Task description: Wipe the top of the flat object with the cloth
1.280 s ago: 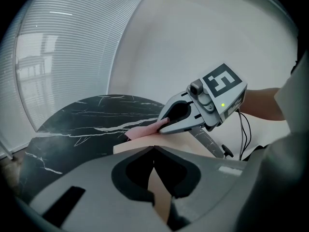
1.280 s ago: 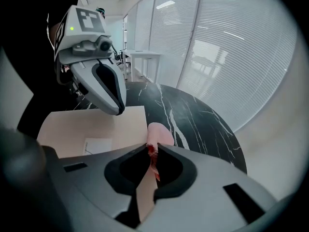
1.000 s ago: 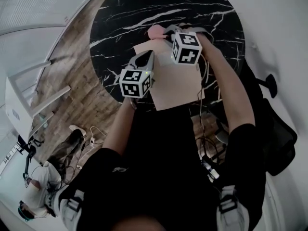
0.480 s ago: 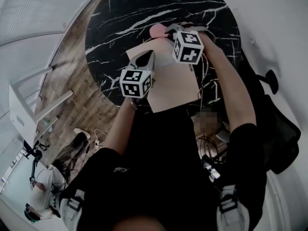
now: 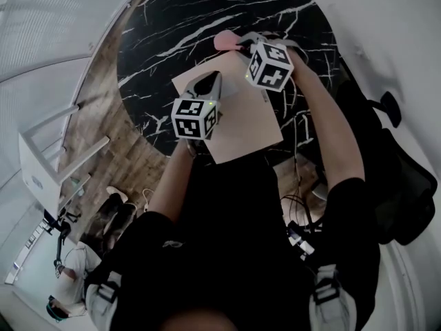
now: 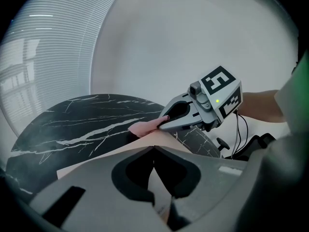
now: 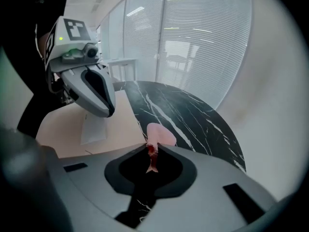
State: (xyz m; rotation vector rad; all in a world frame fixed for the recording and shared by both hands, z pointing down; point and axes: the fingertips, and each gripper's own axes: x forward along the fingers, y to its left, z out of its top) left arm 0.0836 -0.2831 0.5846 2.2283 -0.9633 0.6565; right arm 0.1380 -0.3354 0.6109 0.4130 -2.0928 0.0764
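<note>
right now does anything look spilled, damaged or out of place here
Nothing stands out. The flat object lies flat on the black table. The right gripper has its jaws pinching the pink cloth at the object's far edge. The left gripper, jaws together, sits over the object's top.

Person wearing a black short-sleeved top (image 5: 227, 247). The left gripper (image 5: 213, 76) and the right gripper (image 5: 239, 44) have grey moulded bodies whose tapering jaws frame dark oval openings. Each carries a white cube (image 5: 195, 118) printed with black square markers, with a small green light (image 6: 218, 100) beside it. Thin dark cables (image 6: 240, 129) trail from the right gripper.
</note>
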